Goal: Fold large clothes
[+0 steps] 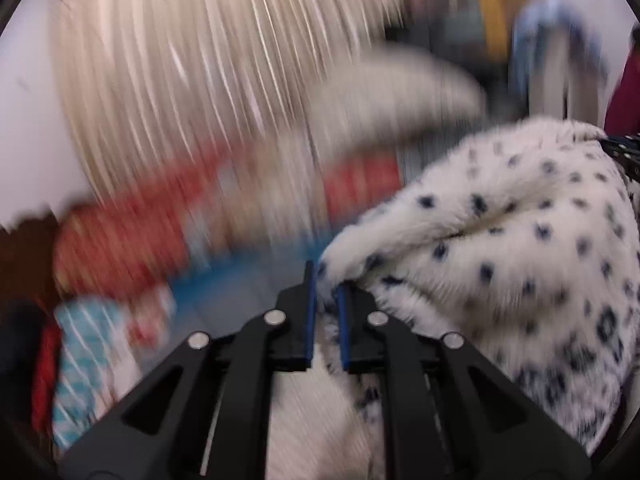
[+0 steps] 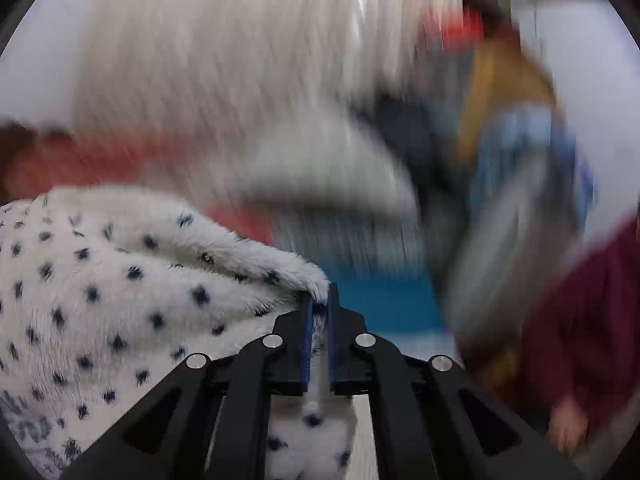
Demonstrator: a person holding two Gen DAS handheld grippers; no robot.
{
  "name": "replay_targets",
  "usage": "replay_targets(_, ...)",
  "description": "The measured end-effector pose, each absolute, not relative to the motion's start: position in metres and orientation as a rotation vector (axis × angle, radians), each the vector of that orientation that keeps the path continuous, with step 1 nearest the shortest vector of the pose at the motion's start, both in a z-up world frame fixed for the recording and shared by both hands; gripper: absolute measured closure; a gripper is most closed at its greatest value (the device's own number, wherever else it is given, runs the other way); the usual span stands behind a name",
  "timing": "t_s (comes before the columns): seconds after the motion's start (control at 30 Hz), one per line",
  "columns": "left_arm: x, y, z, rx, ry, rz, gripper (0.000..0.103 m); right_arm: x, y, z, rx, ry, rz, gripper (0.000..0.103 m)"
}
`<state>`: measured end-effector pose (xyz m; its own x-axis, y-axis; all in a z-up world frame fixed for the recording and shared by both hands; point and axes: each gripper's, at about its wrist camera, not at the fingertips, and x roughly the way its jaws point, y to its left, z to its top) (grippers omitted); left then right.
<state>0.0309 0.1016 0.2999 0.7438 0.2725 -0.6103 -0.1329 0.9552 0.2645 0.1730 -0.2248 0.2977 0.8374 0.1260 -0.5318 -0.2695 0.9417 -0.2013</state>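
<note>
The left gripper (image 1: 326, 280) is pinching one edge of the fluffy spotted garment (image 1: 520, 240), jaws nearly closed on the fur. From there the garment is spreading toward 3 o'clock. The right gripper (image 2: 320, 300) is pinching another edge, jaws narrow, fur bunching toward 9 o'clock. This looks like lifting to spread it out. Next, both grippers probably need to pull apart evenly.
</note>
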Motion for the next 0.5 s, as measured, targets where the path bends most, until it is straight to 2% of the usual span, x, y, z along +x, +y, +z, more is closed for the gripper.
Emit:
replay_targets(0.1, 0.03, 0.097, 0.202, 0.183, 0.918, 0.149, 0.093, 0.173, -0.252, 0.184, -0.179, 0.79, 0.247, 0.077)
replay_targets(0.2, 0.011, 0.1, 0.149, 0.215, 1.019, 0.119, 0.091, 0.154, -0.279, 0.127, -0.06, 0.913, 0.297, 0.071)
replay_targets(0.27, 0.008, 0.102, 0.137, 0.237, 1.054, 0.13, 0.091, 0.148, -0.29, 0.103, 0.004, 1.021, 0.333, 0.07)
replay_targets(0.37, 0.005, 0.116, 0.14, 0.199, 1.042, 0.15, 0.09, 0.14, -0.297, 0.107, 0.005, 1.056, 0.315, 0.069)
replay_targets(0.4, 0.007, 0.12, 0.142, 0.174, 1.04, 0.147, 0.084, 0.133, -0.295, 0.11, -0.014, 1.042, 0.314, 0.064)
replay_targets(0.43, 0.006, 0.123, 0.142, 0.141, 1.041, 0.146, 0.073, 0.13, -0.295, 0.112, -0.037, 1.028, 0.304, 0.052)
replay_targets(0.47, 0.007, 0.127, 0.142, 0.092, 1.051, 0.144, 0.066, 0.125, -0.295, 0.111, -0.056, 1.02, 0.285, 0.044)
replay_targets(0.5, 0.009, 0.128, 0.14, 0.067, 1.058, 0.136, 0.059, 0.125, -0.299, 0.106, -0.07, 1.017, 0.256, 0.032)
